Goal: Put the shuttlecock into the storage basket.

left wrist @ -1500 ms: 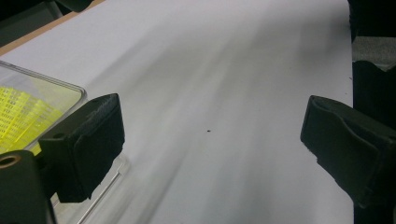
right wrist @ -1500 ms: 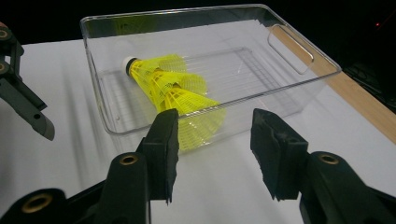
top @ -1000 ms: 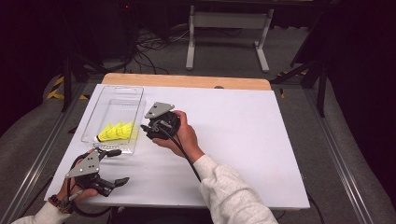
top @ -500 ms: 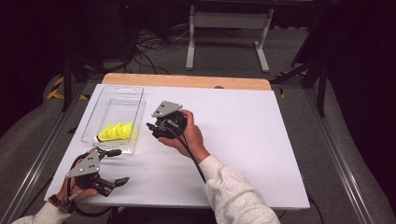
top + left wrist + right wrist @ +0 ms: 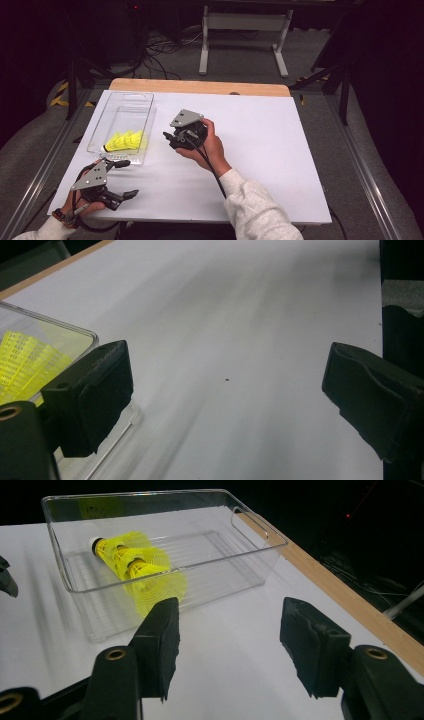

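Observation:
A clear plastic bin [image 5: 102,127] stands at the table's left, with yellow shuttlecocks [image 5: 125,141] lying in its near end. My right gripper [image 5: 167,139] hovers just right of the bin and points at it. Its jaws have just been opening, and nothing is between them. In the right gripper view the bin [image 5: 260,530] and the shuttlecocks [image 5: 135,562] lie ahead of the open right gripper [image 5: 230,625]. My left gripper [image 5: 127,177] rests open near the front left corner. The left gripper view has the left gripper [image 5: 225,375] over bare table, the bin's corner [image 5: 60,327] beside one jaw.
The white table top [image 5: 280,150] stretches right of the hands, with a wooden strip [image 5: 200,86] along its far edge. A metal stand [image 5: 242,30] and cables lie on the floor beyond. A cable trails from the right gripper along the sleeve [image 5: 255,205].
The right gripper has drifted to the right, away from the bin's side. The left gripper has kept its place.

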### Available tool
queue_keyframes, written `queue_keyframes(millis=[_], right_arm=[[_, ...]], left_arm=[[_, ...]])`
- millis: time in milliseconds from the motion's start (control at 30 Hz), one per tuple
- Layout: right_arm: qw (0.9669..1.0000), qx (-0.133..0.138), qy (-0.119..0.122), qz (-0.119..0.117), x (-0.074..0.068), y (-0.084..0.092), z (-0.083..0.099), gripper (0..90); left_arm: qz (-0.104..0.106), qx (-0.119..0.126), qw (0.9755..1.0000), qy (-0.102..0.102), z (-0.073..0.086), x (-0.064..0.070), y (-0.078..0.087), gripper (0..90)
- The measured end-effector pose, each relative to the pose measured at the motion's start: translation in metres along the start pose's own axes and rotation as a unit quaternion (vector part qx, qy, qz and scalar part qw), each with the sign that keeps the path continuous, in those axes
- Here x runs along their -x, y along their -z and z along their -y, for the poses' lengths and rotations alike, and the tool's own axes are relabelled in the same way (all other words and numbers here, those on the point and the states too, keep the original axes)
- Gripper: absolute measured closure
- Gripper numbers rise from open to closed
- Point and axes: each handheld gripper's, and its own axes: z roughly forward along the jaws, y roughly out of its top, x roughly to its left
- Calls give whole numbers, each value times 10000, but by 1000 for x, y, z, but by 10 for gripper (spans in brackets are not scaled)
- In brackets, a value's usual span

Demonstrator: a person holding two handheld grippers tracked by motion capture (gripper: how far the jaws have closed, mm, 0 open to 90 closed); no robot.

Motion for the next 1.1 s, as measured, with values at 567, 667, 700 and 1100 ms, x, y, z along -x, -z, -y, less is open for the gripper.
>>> queue_keyframes(millis=[567,667,700,1100], right_arm=[[9998,-28,-101,193,7,6,14,338],[9997,-16,-125,219,8,8,16,331],[9996,-14,-142,236,8,9,16,325],[9986,35,-127,522,11,16,27,172]], left_arm=[[14,-12,10000,12,0,0,-1,70],[11,-15,10000,7,0,0,-1,70],[11,-10,10000,10,0,0,-1,71],[3,-15,10000,19,0,0,-1,70]])
